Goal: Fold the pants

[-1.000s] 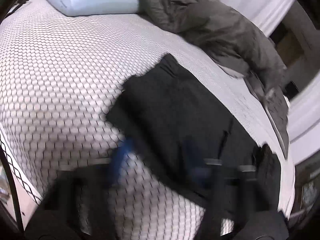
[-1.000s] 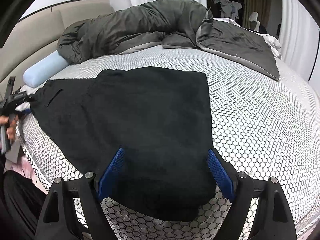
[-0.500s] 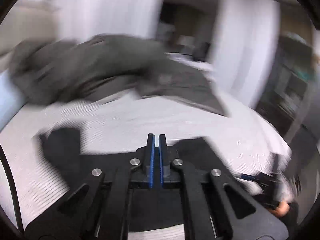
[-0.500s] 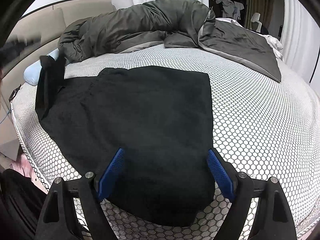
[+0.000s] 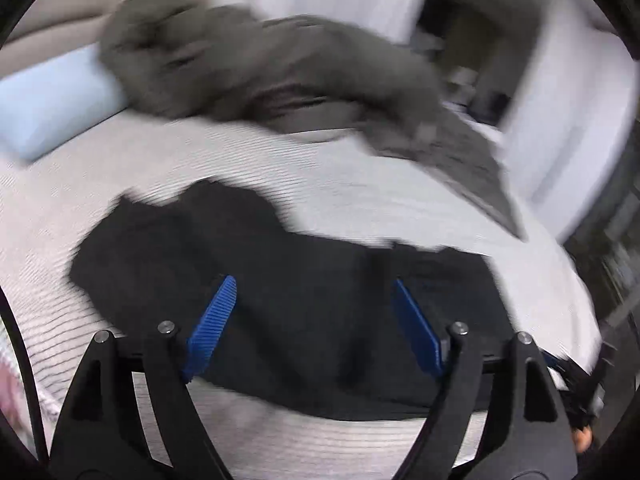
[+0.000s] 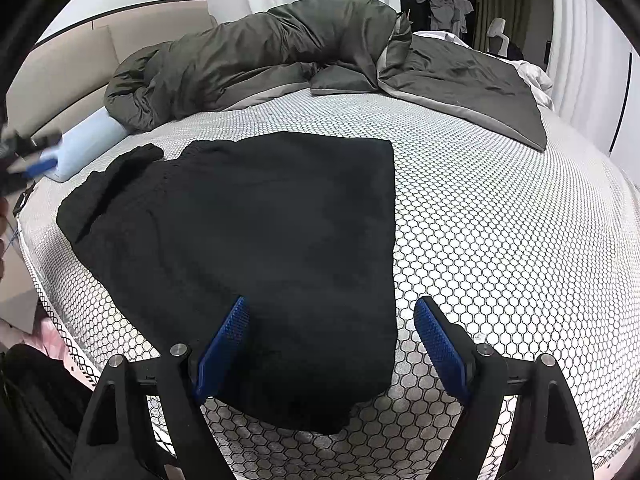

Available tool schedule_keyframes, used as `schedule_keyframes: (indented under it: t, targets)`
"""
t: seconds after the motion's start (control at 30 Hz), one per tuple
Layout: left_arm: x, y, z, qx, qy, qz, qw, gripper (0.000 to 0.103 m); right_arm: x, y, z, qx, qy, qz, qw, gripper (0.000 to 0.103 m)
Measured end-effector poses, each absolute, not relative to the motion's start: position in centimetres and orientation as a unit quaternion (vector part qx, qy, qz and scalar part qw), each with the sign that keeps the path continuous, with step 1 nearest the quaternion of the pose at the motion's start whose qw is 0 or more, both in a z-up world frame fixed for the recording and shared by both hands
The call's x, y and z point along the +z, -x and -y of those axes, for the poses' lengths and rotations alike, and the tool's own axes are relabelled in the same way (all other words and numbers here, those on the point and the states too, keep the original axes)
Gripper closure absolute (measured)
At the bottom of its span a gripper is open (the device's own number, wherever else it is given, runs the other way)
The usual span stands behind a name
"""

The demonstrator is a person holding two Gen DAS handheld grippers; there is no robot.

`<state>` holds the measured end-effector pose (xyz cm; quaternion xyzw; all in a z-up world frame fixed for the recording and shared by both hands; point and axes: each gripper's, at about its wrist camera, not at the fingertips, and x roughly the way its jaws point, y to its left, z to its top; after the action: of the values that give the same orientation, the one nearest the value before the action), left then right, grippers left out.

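Left claw point(image 5: 312, 300) now spread wide, empty, after being pinched shut; right claw point(image 6: 328, 320) also gaping, empty. Black pants point(image 6: 256, 248) lying folded on bed point(image 6: 500, 240), lifted end now dropped flat.

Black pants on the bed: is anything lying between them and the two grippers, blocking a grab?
Nothing visible does. The black pants lie bare on the bed; the right gripper and left gripper sit open just above them.
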<state>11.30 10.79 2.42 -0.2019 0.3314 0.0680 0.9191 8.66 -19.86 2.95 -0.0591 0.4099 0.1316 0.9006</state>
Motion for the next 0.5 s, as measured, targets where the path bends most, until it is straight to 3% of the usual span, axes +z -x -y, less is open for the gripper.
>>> schedule_keyframes:
  t: [0.23, 0.37, 0.5]
  targets:
    - [-2.9, -13.8, -16.6, 0.096, 0.258, -0.38, 0.883, 0.025, 2.3, -8.9, 18.2, 0.142, 0.084, -0.418, 0.893, 0.017]
    - [-2.5, -17.4, -11.7, 0.072, 0.152, -0.393, 0.904, 0.024, 1.8, -8.9, 17.3, 0.145, 0.105, -0.422, 0.889, 0.017]
    - [-2.6, -22.5, -5.5, 0.096, -0.03, -0.417, 0.903, 0.023, 1.4, -9.2, 17.0, 0.144, 0.11, -0.427, 0.886, 0.017]
